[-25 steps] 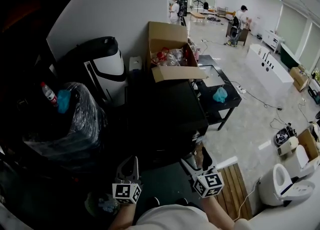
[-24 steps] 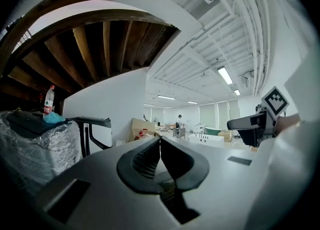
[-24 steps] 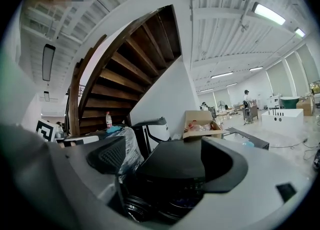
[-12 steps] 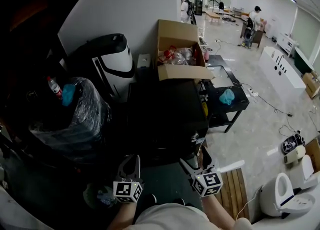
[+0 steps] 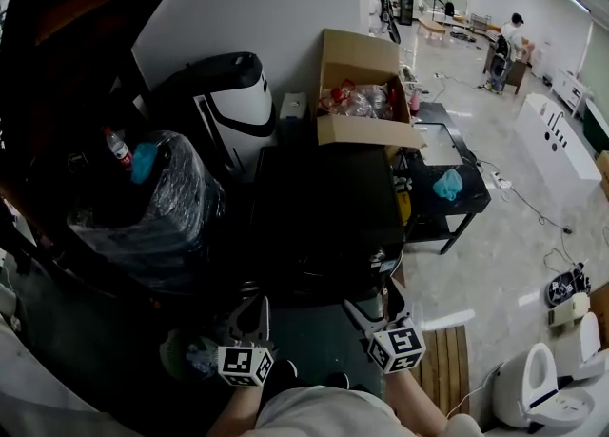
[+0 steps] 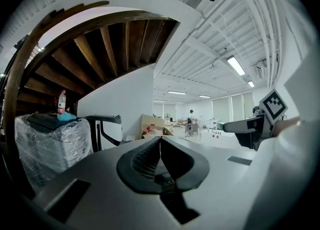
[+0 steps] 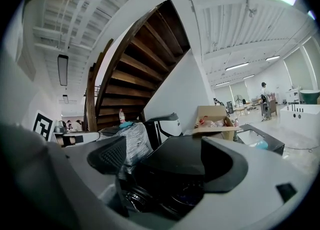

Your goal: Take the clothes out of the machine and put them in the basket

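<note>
Shifted rightward in the head view since a second ago are the box and the dark machine — the head has been turned a little, while both grippers are kept low, hardly moved. The left gripper is seen with jaws pressed together on nothing; the right gripper is held wide apart and empty, the machine framed between its jaws. No clothes are seen and no basket can be made out — unloading is judged not yet begun.
</note>
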A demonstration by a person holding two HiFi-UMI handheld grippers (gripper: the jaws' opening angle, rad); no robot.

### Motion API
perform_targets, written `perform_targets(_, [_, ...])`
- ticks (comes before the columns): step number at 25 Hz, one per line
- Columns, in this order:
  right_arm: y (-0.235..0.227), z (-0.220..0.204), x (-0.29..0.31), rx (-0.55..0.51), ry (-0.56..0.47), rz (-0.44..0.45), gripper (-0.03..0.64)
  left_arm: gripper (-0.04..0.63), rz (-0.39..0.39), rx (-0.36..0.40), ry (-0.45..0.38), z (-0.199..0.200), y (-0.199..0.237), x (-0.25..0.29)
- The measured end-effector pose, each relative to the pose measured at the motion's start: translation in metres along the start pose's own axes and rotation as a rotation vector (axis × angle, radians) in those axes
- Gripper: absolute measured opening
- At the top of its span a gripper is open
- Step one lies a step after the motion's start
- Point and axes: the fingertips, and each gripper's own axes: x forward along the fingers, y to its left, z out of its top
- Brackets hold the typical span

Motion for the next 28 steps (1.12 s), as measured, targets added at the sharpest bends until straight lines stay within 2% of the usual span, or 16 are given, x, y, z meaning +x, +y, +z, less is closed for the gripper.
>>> perform_targets(16, [0.017, -0.006, 0.028, -0.010, 0.025, 0.049, 0.456, 0.020, 0.055, 0.001, -0.007, -0.001, 0.032, -0.004])
perform_targets(23, [0.028, -0.010, 0.054, -0.024, 0.036, 0.036, 0.453, 0.021, 0.049, -0.023, -0.006, -0.010, 0.062, 0.010])
perform_targets(28, [0.039, -0.016, 0.081, -0.022, 0.049, 0.000, 0.454, 0.020, 0.010, -0.027, 0.003, -0.017, 0.089, 0.023])
